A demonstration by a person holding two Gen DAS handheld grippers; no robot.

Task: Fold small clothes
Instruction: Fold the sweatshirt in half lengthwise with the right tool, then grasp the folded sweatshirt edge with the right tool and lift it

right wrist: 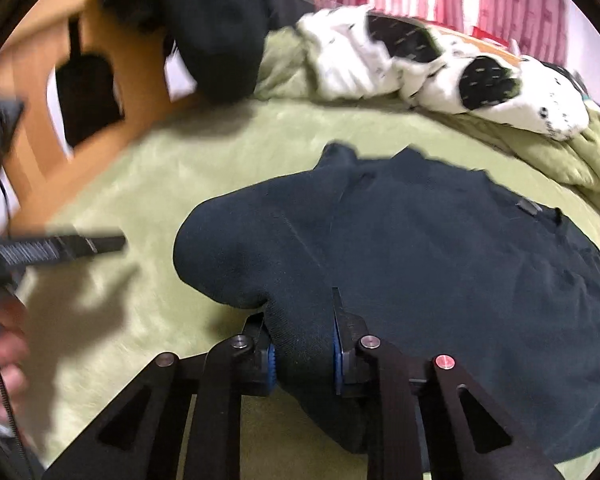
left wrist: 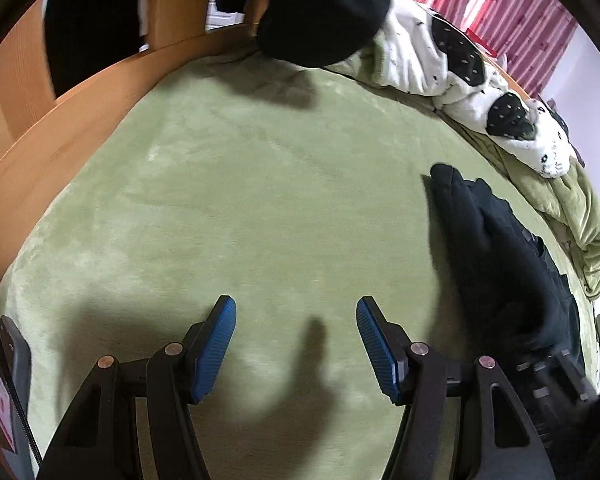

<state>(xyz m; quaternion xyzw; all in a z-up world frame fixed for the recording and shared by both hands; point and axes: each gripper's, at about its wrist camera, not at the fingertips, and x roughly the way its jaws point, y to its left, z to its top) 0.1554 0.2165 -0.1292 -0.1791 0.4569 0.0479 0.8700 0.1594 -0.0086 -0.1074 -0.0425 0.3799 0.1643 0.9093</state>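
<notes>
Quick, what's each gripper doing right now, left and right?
Left gripper: open, holding nothing, over the green blanket.
Right gripper: shut on the dark garment.

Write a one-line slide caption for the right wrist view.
Right gripper shut on a dark garment lying on the green blanket.

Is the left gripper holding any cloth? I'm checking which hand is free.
No: the left gripper is open over the bare green blanket, apart from the dark garment.
</notes>
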